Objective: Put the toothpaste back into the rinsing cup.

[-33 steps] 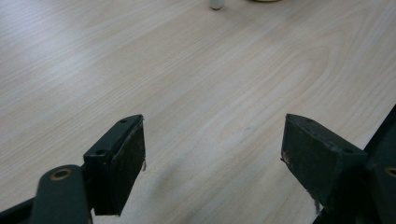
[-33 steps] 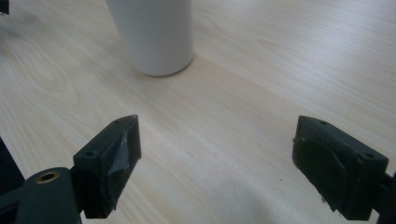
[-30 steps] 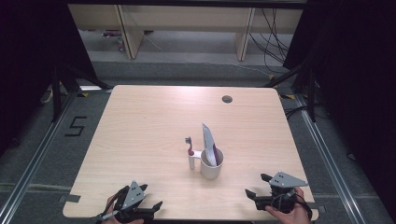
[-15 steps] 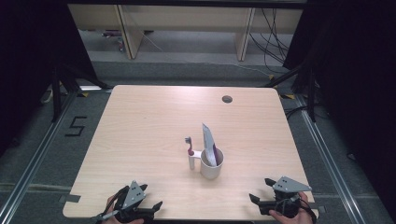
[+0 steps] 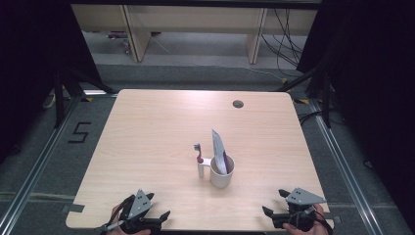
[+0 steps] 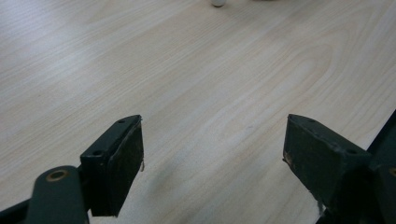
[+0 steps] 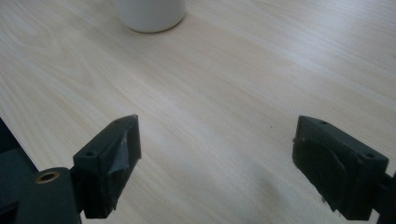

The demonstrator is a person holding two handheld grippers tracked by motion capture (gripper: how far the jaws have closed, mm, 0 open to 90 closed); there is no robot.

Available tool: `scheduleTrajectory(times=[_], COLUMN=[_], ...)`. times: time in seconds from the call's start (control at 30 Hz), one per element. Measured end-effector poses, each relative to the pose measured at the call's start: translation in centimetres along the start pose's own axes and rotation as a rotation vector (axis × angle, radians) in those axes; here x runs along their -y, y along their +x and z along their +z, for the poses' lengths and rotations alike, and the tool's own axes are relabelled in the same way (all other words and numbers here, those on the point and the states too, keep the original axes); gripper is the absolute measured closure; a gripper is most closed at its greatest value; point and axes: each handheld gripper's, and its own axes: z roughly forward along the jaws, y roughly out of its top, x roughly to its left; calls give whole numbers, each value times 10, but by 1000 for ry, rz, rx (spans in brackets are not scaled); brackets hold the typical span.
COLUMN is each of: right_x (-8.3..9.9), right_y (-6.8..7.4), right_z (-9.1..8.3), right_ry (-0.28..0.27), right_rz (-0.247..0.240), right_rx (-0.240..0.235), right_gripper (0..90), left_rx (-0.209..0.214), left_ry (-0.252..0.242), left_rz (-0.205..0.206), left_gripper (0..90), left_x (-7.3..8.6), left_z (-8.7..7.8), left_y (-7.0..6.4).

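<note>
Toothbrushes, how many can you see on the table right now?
1. A single toothbrush stands upright beside the white cup, on the cup's left in the high view. The tube sits inside the cup; anything else down in it would be hidden.

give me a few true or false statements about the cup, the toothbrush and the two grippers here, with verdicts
1. The white cup stands upright on the table. True.
2. The toothbrush lies flat at the table's far edge. False: it stands upright right beside the cup.
3. A toothpaste tube sticks up out of the cup. True.
4. The left gripper is shut on the cup. False: its fingers are apart over bare wood.
5. The right gripper is open near the table's near edge. True.
</note>
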Motion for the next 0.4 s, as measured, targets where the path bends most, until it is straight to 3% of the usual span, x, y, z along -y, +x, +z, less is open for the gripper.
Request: scheduleTrajectory(times=[0.03,0.07,0.17,0.2,0.33,0.37,0.4], right_x=[0,0,0,0,0,0,0], right_y=[0,-2,-2,1,0,0,0], right_z=[0,1,1,0,1,1,1], right_ry=[0,-16,-11,-2,-7,-6,-6], right_rz=[0,-31,-28,5,-9,-9,-9], right_rx=[0,5,1,-2,-2,-1,-1], right_gripper=[165,165,165,165,165,165,165], left_rx=[0,2,-2,-6,-17,-29,-26], left_ry=[0,1,3,2,6,12,5], left_rz=[0,0,4,-1,-14,2,-15], left_gripper=[199,199,181,176,162,160,156], left_x=[0,0,0,0,0,0,0], left_z=[0,0,0,0,0,-1,-1], left_y=[0,0,2,2,2,4,3])
